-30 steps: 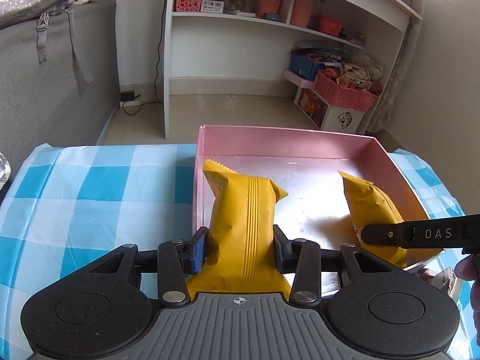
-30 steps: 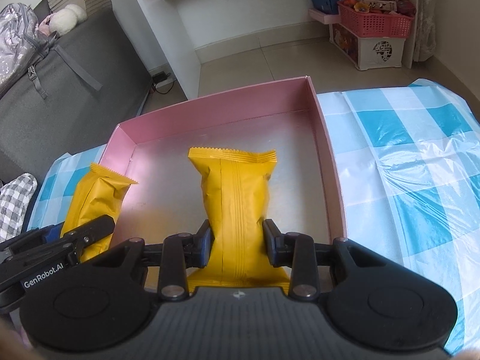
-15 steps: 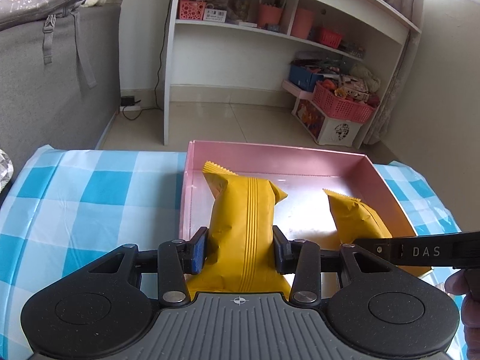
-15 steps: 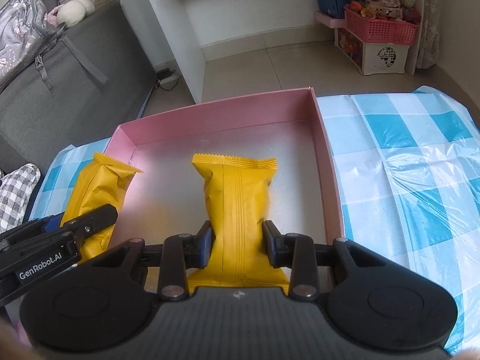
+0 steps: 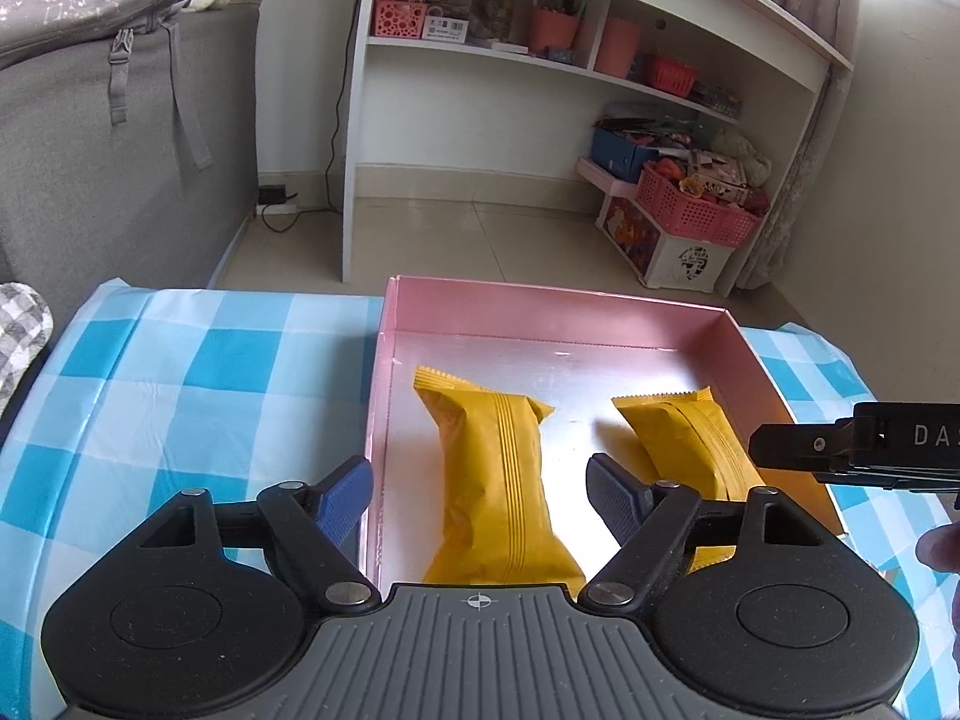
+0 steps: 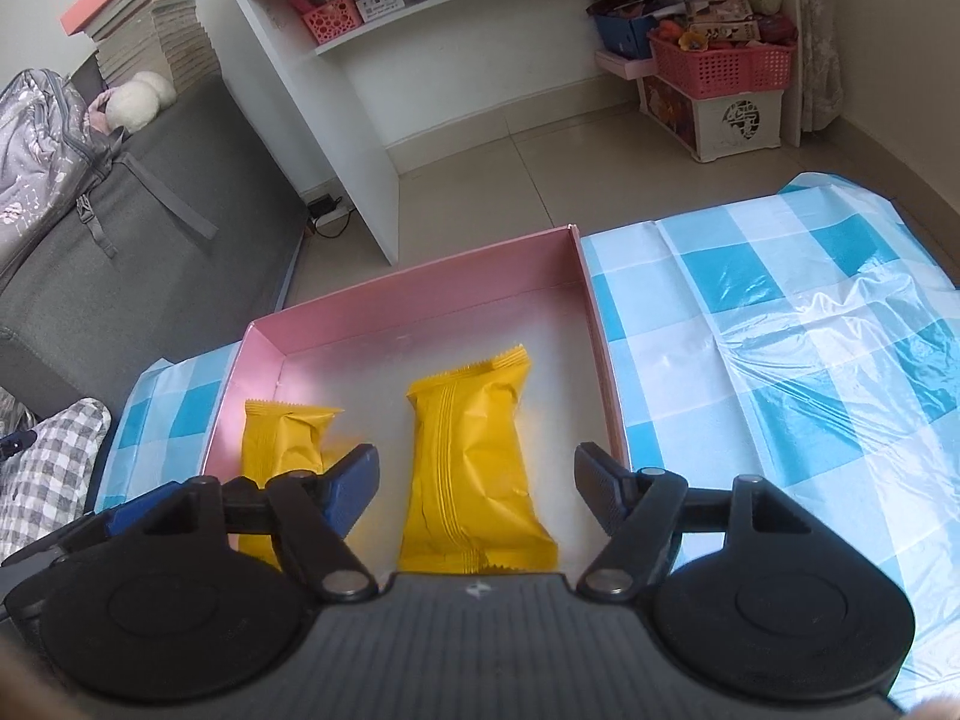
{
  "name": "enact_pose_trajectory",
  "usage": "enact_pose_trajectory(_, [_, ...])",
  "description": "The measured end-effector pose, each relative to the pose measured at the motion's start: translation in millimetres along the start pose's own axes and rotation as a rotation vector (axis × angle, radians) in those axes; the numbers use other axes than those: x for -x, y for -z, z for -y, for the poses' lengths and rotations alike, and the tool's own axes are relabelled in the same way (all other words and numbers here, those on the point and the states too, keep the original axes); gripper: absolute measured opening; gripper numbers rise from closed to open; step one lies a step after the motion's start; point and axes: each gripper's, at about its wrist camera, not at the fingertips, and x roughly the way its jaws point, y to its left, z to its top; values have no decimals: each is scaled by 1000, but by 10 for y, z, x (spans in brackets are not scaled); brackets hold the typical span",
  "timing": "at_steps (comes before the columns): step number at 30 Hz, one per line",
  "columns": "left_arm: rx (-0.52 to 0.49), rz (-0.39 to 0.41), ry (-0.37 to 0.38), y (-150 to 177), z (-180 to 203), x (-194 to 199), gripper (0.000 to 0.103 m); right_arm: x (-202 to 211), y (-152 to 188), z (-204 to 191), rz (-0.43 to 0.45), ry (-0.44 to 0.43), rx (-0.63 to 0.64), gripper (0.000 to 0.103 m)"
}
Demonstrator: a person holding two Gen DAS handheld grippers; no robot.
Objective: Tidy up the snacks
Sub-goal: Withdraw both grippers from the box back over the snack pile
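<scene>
The right gripper point(image 6: 477, 480) is opening its jaws around a yellow snack packet point(image 6: 471, 468) lying untouched between them in the pink box point(image 6: 414, 300).

White letters "DA" can be read on the black bar of the right gripper point(image 5: 864, 447), which enters the left wrist view to the right of the left gripper's fingers point(image 5: 612, 498); the word is cut off by the frame edge. Labels on the shelf items are too small to read.
</scene>
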Motion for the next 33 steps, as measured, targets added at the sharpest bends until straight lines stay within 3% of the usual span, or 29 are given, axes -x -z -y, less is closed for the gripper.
enact_pose_trajectory(9, [-29, -23, -16, 215, 50, 578, 96, 392, 228, -119, -5, -19, 59, 91])
enact_pose_trajectory(16, [-60, -79, -10, 490, 23, 915, 99, 529, 472, -291, -30, -19, 155, 95])
enact_pose_trajectory(23, [-111, -82, -11, 767, -126, 1067, 99, 645, 710, -372, -14, -48, 215, 101])
enact_pose_trajectory(33, [-143, -75, 15, 976, -355, 1211, 99, 653, 979, -503, -14, -19, 295, 102])
